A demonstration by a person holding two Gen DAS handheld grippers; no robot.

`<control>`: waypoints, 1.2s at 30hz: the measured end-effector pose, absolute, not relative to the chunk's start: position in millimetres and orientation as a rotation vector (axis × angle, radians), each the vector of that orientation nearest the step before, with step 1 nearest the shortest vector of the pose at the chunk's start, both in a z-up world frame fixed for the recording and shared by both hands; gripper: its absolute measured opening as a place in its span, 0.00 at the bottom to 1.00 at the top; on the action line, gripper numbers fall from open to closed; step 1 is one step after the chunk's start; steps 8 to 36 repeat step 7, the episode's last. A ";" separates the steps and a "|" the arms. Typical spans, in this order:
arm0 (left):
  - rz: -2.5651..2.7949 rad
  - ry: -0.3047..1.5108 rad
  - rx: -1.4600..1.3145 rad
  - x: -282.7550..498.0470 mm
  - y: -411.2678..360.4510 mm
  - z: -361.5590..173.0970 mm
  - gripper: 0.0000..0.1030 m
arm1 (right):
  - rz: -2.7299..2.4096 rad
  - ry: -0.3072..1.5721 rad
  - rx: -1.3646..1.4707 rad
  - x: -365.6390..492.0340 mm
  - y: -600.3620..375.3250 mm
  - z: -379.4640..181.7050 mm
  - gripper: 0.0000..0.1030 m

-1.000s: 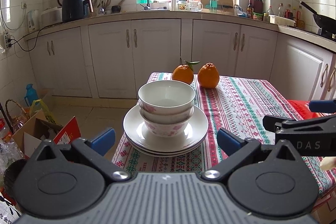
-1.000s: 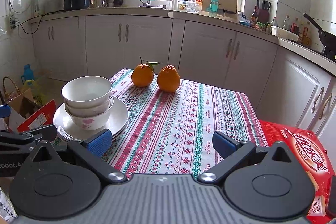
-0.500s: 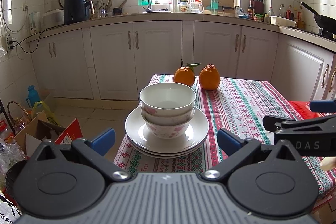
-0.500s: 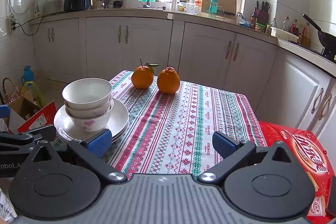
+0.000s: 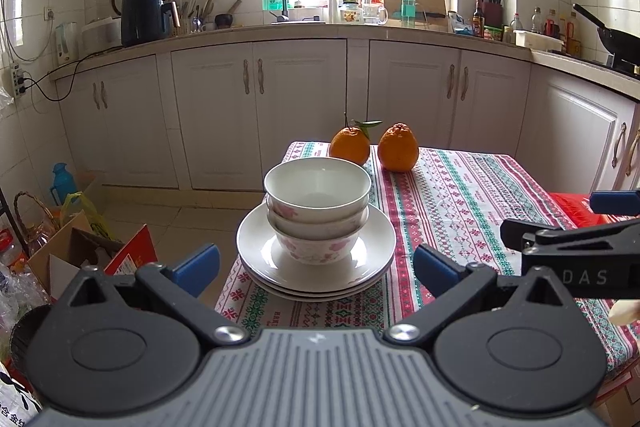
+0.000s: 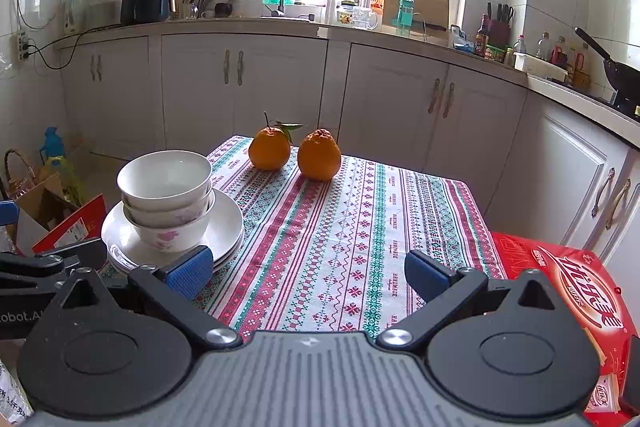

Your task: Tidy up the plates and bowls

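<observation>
Three white bowls [image 5: 318,205] with pink flowers are nested and stand on a stack of white plates [image 5: 256,247] at the table's near left corner. The same bowls [image 6: 166,195] and plates [image 6: 228,223] show at the left in the right wrist view. My left gripper [image 5: 316,267] is open, just in front of the stack, nothing between its blue pads. My right gripper [image 6: 308,273] is open over the patterned cloth, to the right of the stack, holding nothing. Each gripper's side shows at the edge of the other's view.
Two oranges [image 5: 374,149] sit at the far edge of the tablecloth [image 6: 360,223]. A red box [image 6: 568,279] lies at the table's right side. Cardboard boxes and bags [image 5: 80,247] crowd the floor on the left. White cabinets [image 5: 256,115] and a cluttered counter run behind.
Both views have pulled back and tilted up slightly, so the stack sits a little lower and smaller. The bowls, plates and oranges have not moved. Both grippers stay open.
</observation>
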State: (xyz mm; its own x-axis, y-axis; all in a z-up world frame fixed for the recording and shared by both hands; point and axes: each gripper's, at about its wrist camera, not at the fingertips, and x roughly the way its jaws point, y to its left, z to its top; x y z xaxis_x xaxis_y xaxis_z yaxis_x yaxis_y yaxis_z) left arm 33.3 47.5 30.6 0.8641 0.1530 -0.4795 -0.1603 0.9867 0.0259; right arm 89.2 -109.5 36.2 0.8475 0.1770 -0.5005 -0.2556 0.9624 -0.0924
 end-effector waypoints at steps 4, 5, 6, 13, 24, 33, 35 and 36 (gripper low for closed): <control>0.163 0.502 -0.016 33.7 47.8 30.6 0.99 | 0.228 0.510 -0.158 89.4 -109.8 36.3 1.00; 0.164 0.502 -0.016 33.7 47.9 30.6 0.99 | 0.228 0.509 -0.158 89.6 -109.9 36.3 1.00; 0.164 0.502 -0.016 33.7 47.8 30.6 0.99 | 0.226 0.508 -0.158 88.9 -109.6 36.1 1.00; 0.164 0.502 -0.016 33.6 47.7 30.5 0.99 | 0.225 0.508 -0.159 89.0 -109.6 36.1 1.00; 0.164 0.502 -0.016 33.6 47.7 30.5 0.99 | 0.225 0.508 -0.159 89.0 -109.6 36.1 1.00; 0.164 0.502 -0.016 33.6 47.7 30.5 0.99 | 0.225 0.508 -0.159 89.0 -109.6 36.1 1.00; 0.164 0.502 -0.016 33.6 47.7 30.5 0.99 | 0.225 0.508 -0.159 89.0 -109.6 36.1 1.00; 0.164 0.502 -0.016 33.6 47.7 30.5 0.99 | 0.225 0.508 -0.159 89.0 -109.6 36.1 1.00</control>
